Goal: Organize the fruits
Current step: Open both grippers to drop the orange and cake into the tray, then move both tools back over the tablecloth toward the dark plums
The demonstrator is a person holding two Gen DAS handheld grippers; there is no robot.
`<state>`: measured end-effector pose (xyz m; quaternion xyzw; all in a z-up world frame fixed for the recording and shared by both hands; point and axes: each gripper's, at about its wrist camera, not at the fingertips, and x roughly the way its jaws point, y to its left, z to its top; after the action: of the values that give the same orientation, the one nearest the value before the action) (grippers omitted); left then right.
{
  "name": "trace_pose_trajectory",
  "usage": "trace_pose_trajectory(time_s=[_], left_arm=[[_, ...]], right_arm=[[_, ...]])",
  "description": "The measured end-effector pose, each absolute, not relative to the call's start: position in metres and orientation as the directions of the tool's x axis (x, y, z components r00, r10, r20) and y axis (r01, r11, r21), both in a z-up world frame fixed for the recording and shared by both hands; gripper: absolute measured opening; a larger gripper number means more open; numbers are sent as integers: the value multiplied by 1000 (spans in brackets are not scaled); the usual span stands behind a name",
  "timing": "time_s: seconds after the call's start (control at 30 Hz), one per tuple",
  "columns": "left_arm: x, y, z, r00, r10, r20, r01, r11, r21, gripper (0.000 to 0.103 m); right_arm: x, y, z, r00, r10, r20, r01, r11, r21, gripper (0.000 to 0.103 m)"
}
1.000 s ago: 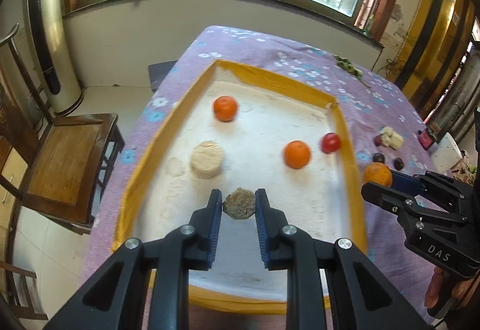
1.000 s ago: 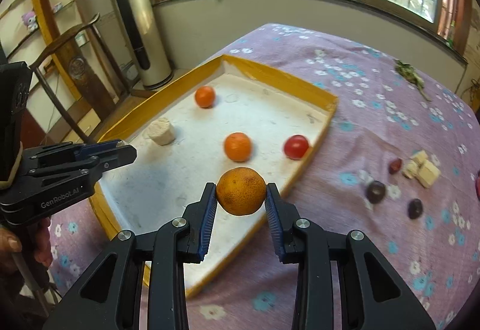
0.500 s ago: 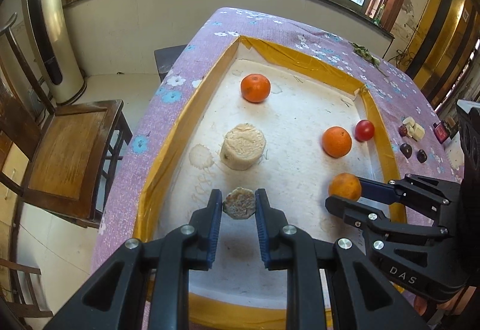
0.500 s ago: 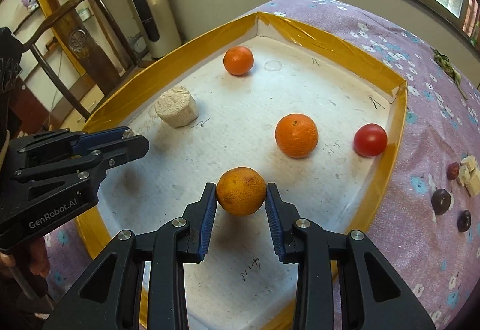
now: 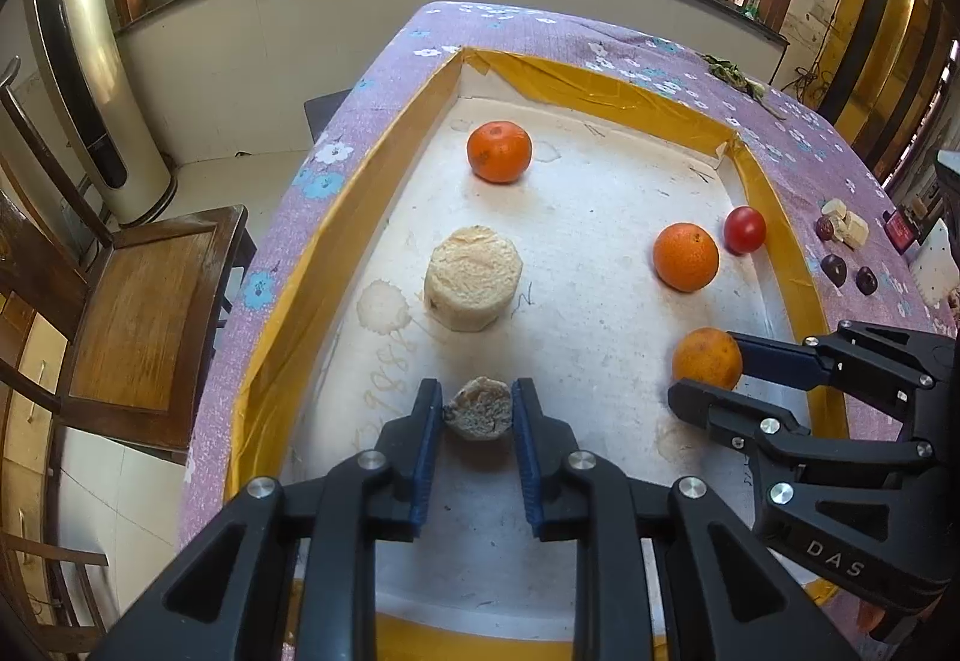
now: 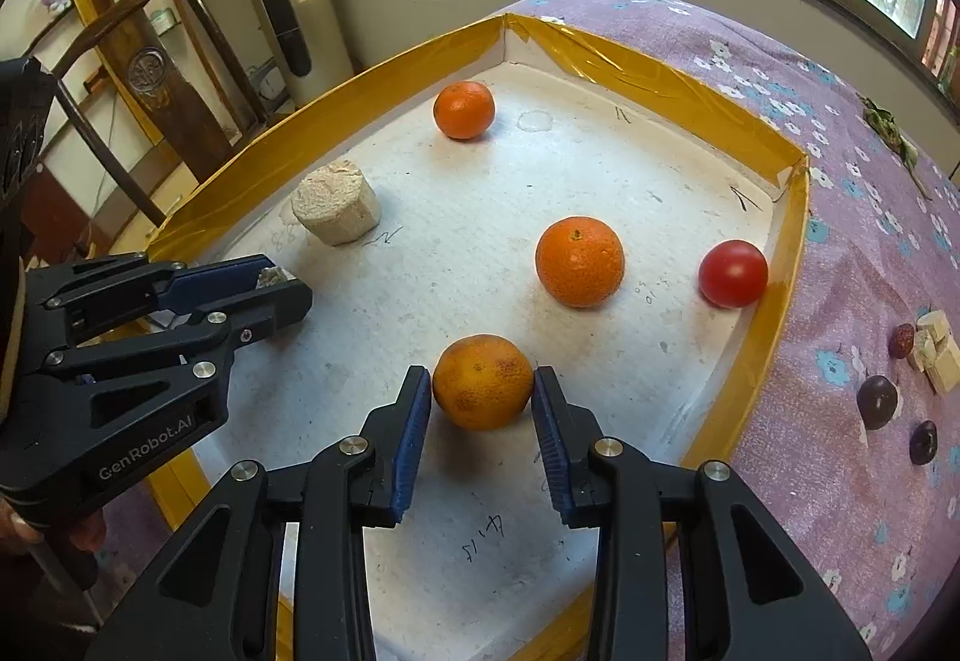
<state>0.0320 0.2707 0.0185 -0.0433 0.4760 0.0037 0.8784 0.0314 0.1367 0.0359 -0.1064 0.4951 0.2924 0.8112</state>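
Through the left wrist camera we look down into the tray point(image 5: 384, 181), a white foam bed with yellow-taped walls, set on a table under a purple flowered cloth point(image 5: 540, 30). Our left gripper point(image 5: 478, 406) is nearly closed, its blue pads pressing both sides of a small brownish lump point(image 5: 478, 412) held low over the tray floor; we cannot tell whether the lump touches the foam. Beyond it sits a larger pale cylinder point(image 5: 473, 277), and further off an orange point(image 5: 499, 150). To the right are a second orange point(image 5: 686, 256) and a red tomato point(image 5: 744, 229), close together. Our right gripper point(image 5: 699, 367) enters from the right around a dull orange point(image 5: 707, 358), whose lower edge its near finger hides. The tray's near wall is mostly covered by our own fingers.

From the right wrist camera, the right gripper point(image 6: 482, 391) has just been opening, the dull orange point(image 6: 482, 382) resting on the foam between the pads; the left pad looks barely in contact, the right shows a thin gap, so we read the grip as released. The left gripper point(image 6: 282, 280) shows only a sliver of its lump point(image 6: 271, 275). Out on the cloth lie dark plums point(image 6: 876, 401) and pale cubes point(image 6: 939, 349), partly cut off at the edge.
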Motion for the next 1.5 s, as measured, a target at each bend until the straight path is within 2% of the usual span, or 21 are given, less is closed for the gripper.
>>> trace_pose_trajectory(time_s=[0.2,0.27,0.33,0.4,0.57,0.63,0.7,0.83,0.97,1.13,1.37,1.5], left_arm=[[26,269,25,552,-19,-834,-56,997,-59,30],[22,268,28,559,-6,-829,-61,997,-49,35],[17,267,32,575,30,-818,-80,997,-19,60],[12,268,37,595,61,-801,-105,995,-1,66],[2,275,41,600,53,-799,-151,987,-47,66],[-1,274,42,599,57,-799,-160,986,-49,66],[-6,270,43,600,56,-798,-163,985,-54,66],[-12,259,46,606,59,-793,-162,985,-51,74],[-13,244,52,611,47,-790,-148,987,-56,75],[-11,216,59,616,21,-788,-113,992,-62,77],[-8,165,67,617,-20,-787,-28,998,-48,78],[-8,132,71,617,-43,-786,25,999,-34,86]], right_arm=[[29,119,41,335,380,-862,-538,829,156,37],[25,112,46,340,396,-853,-527,832,176,37],[19,106,52,353,400,-846,-521,835,177,38],[12,100,57,372,394,-840,-518,839,164,38],[-8,86,68,412,400,-819,-516,843,152,38],[-16,82,72,439,376,-816,-512,851,117,46],[-23,76,74,455,372,-809,-509,854,107,47],[-29,59,75,463,354,-812,-492,865,97,48],[-34,36,78,486,334,-808,-460,883,88,51],[-40,-2,85,532,293,-794,-395,916,74,66],[-44,-68,91,577,243,-780,-286,954,86,68],[-40,-103,87,577,222,-786,-220,969,112,68]])
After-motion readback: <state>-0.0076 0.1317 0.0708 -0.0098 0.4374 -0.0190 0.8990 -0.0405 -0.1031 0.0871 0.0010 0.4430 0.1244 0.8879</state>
